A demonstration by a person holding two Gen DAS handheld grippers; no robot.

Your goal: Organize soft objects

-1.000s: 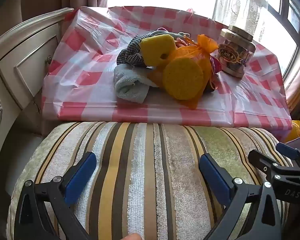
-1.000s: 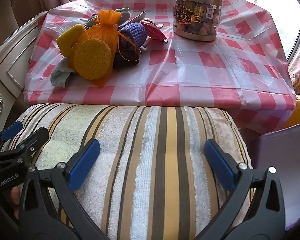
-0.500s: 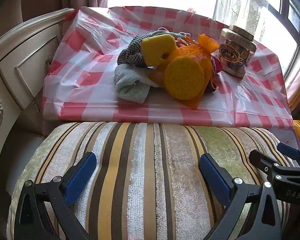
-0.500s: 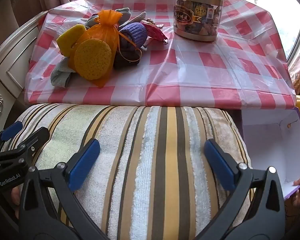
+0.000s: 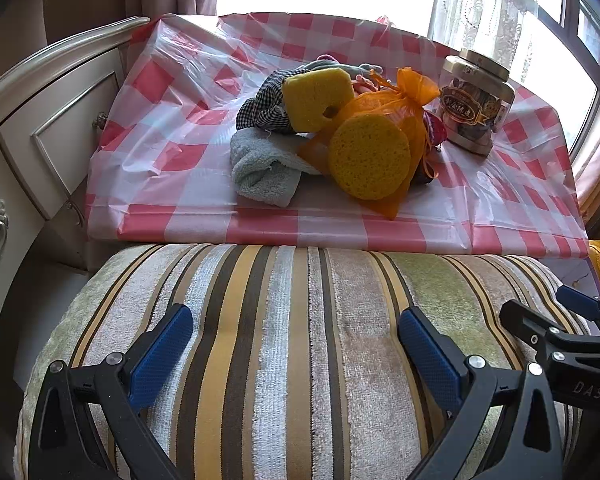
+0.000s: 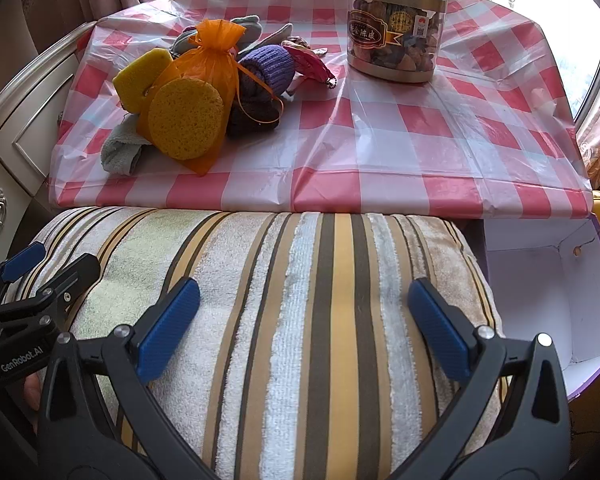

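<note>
- Soft stuff is sitting piled on the left part of the checkered table (image 6: 380,148): orange mesh bag (image 6: 210,64) with a round yellow sponge (image 6: 185,120) leaning on it, purple knit thing (image 6: 270,66), grey towel (image 5: 266,168).
- Clear jar (image 6: 396,24) is holding brownish bits, can't tell what.
- White box (image 6: 548,300) is now showing fully at right; a second ago it was barely in view.
- Left gripper (image 5: 296,344) and right gripper (image 6: 304,320) are both hovering spread wide over the striped cushion (image 6: 300,280), pinching nothing.
</note>
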